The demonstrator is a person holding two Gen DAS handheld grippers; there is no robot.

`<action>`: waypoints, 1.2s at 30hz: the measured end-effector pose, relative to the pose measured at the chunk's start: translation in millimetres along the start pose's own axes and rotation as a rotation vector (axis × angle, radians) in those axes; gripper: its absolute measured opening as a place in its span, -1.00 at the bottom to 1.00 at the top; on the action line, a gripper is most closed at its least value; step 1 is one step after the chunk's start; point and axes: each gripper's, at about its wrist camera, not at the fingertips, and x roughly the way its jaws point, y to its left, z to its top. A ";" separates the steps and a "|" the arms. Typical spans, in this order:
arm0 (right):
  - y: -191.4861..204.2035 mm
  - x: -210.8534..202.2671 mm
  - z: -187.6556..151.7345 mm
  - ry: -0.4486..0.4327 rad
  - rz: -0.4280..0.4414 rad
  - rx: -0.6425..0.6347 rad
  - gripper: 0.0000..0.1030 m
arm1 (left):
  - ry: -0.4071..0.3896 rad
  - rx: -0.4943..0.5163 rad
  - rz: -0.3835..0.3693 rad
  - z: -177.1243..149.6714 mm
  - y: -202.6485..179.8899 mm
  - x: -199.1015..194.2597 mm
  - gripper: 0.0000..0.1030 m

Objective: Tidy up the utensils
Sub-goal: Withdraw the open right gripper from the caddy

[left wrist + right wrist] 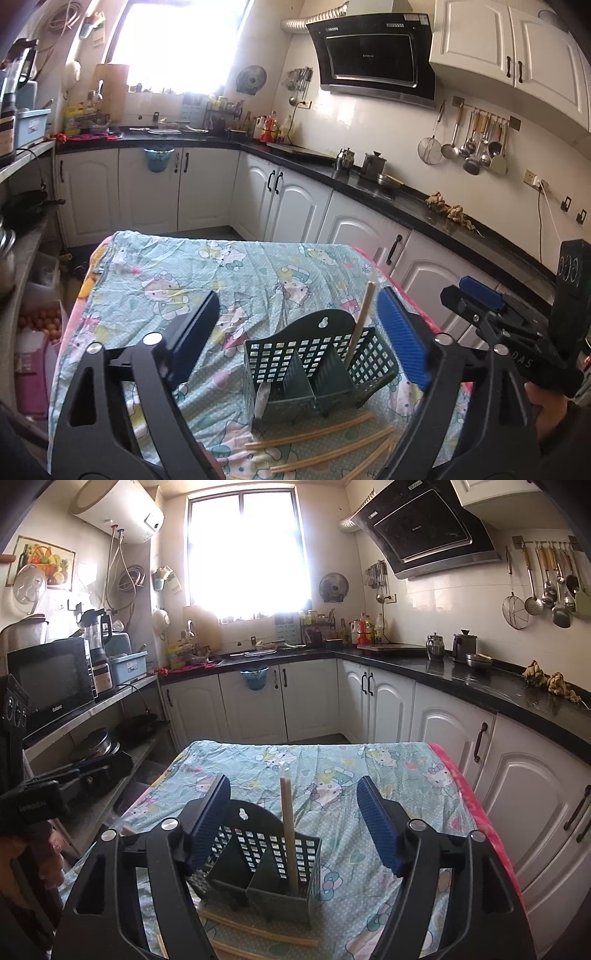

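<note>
Both my left fingers [295, 332] and right fingers [291, 823] are spread, holding nothing. One chopstick [289, 834] stands in the green caddy [317, 365]; I should pinch a loose chopstick [310, 432] lying on the desk [258, 266] in front of the caddy mid-shaft and drop it in beside the first.

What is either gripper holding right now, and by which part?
Nothing. The left gripper and right gripper are both open; one chopstick stands free in the basket.
</note>
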 end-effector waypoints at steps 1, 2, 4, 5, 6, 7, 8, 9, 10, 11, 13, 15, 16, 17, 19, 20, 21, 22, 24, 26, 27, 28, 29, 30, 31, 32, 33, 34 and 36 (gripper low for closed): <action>0.2 -3.9 -1.4 0.000 0.001 -0.001 0.41 | -0.006 0.000 0.002 -0.8 -0.2 -4.9 0.64; 1.1 -7.2 -2.4 -0.001 0.001 -0.003 0.43 | -0.008 -0.002 0.002 -1.5 0.0 -7.5 0.66; 2.7 -14.6 -5.0 -0.005 -0.002 -0.006 0.46 | -0.015 -0.007 0.001 -3.8 -0.3 -15.6 0.72; 3.1 -17.3 -5.9 -0.005 0.000 -0.006 0.47 | -0.017 -0.009 -0.002 -4.9 -0.5 -19.0 0.74; 3.3 -21.3 -7.5 -0.005 0.002 -0.007 0.48 | -0.019 -0.009 -0.003 -6.6 -0.8 -22.7 0.76; 4.1 -24.2 -8.2 -0.007 0.001 -0.008 0.51 | -0.021 -0.009 -0.002 -8.4 -1.1 -26.1 0.76; 4.8 -27.2 -9.4 -0.008 0.002 -0.010 0.52 | -0.022 -0.009 0.000 -9.8 -1.0 -28.6 0.76; 5.4 -29.6 -10.2 -0.008 0.003 -0.012 0.53 | -0.023 -0.010 0.001 -11.7 -1.0 -31.5 0.77; 5.8 -32.7 -11.7 -0.008 0.004 -0.014 0.54 | -0.024 -0.011 0.002 -13.8 -0.9 -34.1 0.78; 6.5 -35.1 -12.6 -0.007 0.004 -0.016 0.54 | -0.022 -0.012 0.002 -16.6 -0.7 -37.2 0.79; 7.5 -40.7 -16.5 -0.005 0.007 -0.019 0.56 | -0.017 -0.012 0.001 -22.4 0.3 -42.7 0.79; 9.4 -45.2 -20.5 0.001 0.010 -0.020 0.57 | -0.014 -0.010 0.006 -27.1 0.5 -46.4 0.79; 10.5 -47.4 -22.4 0.004 0.012 -0.022 0.58 | -0.011 -0.010 0.010 -31.0 0.8 -48.9 0.79; 11.5 -49.4 -24.2 0.008 0.012 -0.026 0.58 | -0.008 -0.009 0.009 -33.4 0.9 -50.2 0.79; 14.1 -53.4 -27.6 0.011 0.012 -0.035 0.59 | 0.002 -0.007 0.009 -40.2 1.8 -53.2 0.79; 15.7 -55.7 -30.2 0.015 0.012 -0.039 0.59 | 0.009 -0.007 0.009 -44.4 2.0 -54.6 0.79; 17.3 -57.3 -32.4 0.020 0.015 -0.042 0.59 | 0.014 -0.007 0.010 -47.6 1.8 -55.5 0.79; 19.0 -58.5 -34.9 0.024 0.017 -0.045 0.59 | 0.020 -0.009 0.010 -50.6 3.2 -56.0 0.79; 21.3 -60.5 -39.6 0.036 0.019 -0.052 0.60 | 0.032 -0.009 0.013 -56.9 4.9 -56.6 0.79; 24.1 -62.1 -44.6 0.046 0.022 -0.058 0.60 | 0.044 -0.010 0.021 -63.2 7.1 -57.1 0.79; 25.0 -62.7 -46.0 0.050 0.023 -0.060 0.60 | 0.049 -0.011 0.023 -65.2 8.1 -57.1 0.79; 26.2 -63.7 -49.0 0.055 0.026 -0.063 0.60 | 0.057 -0.012 0.027 -68.4 8.9 -56.7 0.79; 27.2 -64.4 -51.7 0.059 0.028 -0.066 0.60 | 0.064 -0.013 0.032 -71.4 9.9 -56.2 0.79; 28.0 -64.9 -54.9 0.064 0.029 -0.068 0.60 | 0.071 -0.016 0.035 -74.2 10.7 -56.2 0.79; 28.9 -65.4 -57.9 0.068 0.031 -0.069 0.60 | 0.076 -0.018 0.036 -76.1 11.3 -56.0 0.79; 30.0 -65.7 -60.7 0.075 0.035 -0.070 0.60 | 0.083 -0.019 0.035 -79.6 12.0 -55.8 0.79; 31.1 -65.9 -62.2 0.079 0.037 -0.072 0.60 | 0.088 -0.021 0.037 -82.9 12.5 -55.9 0.79; 32.3 -66.2 -65.4 0.087 0.038 -0.075 0.60 | 0.094 -0.020 0.039 -85.9 12.7 -55.9 0.79; 34.3 -66.7 -71.0 0.099 0.041 -0.077 0.60 | 0.107 -0.020 0.043 -90.8 12.2 -54.6 0.79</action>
